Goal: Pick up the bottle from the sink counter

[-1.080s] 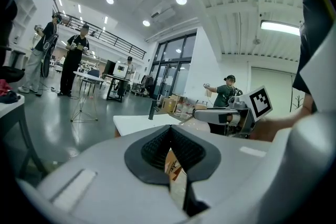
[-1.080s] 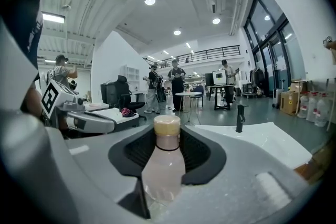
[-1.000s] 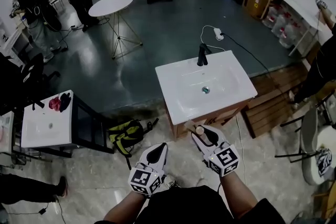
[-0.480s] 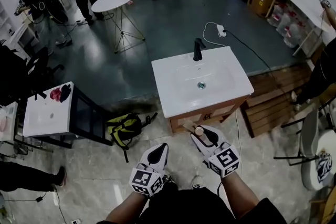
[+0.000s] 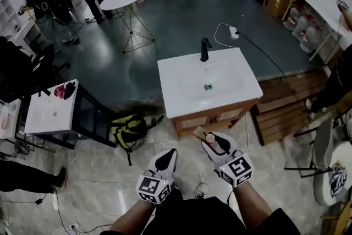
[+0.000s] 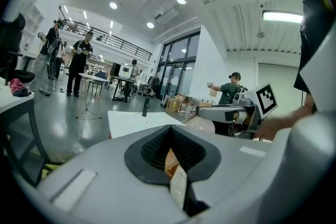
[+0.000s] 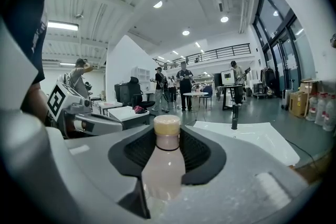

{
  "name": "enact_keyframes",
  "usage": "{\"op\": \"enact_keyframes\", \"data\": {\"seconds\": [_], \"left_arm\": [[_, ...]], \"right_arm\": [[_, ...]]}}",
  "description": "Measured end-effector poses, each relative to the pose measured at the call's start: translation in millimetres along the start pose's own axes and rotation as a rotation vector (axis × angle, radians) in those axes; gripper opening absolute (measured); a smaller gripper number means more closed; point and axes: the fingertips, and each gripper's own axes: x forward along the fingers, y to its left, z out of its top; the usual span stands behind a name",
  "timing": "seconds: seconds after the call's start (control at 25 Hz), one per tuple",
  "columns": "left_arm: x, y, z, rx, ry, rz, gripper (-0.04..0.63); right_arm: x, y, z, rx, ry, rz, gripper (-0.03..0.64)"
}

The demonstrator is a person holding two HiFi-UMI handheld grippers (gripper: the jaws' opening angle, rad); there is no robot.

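My right gripper is shut on a pale bottle with a tan cap, held in the air just in front of the sink cabinet. In the right gripper view the bottle stands between the dark pads, its cap sticking out past them. The left gripper hangs beside it at the left, jaws closed to a point with nothing in them. The white sink counter with a black faucet lies ahead and bears no bottle.
A green and black backpack lies on the floor left of the cabinet. A second white sink unit stands further left. A wooden pallet and a white chair are at the right. People stand by a round table.
In the head view the sink has drifted a little up and left and looks slightly farther off. Both grippers keep their pose, and the bottle stays in the right one.
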Motion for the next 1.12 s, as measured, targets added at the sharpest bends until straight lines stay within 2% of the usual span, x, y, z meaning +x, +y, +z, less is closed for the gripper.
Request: {"op": "enact_keyframes", "data": {"seconds": [0.64, 1.12], "left_arm": [[-8, -50, -17, -0.007, -0.010, 0.038, 0.003], [-13, -59, -16, 0.006, -0.021, 0.065, 0.003]], "right_arm": [[-47, 1, -12, -0.006, -0.009, 0.039, 0.141], [-52, 2, -12, -0.008, -0.020, 0.061, 0.141]]}}
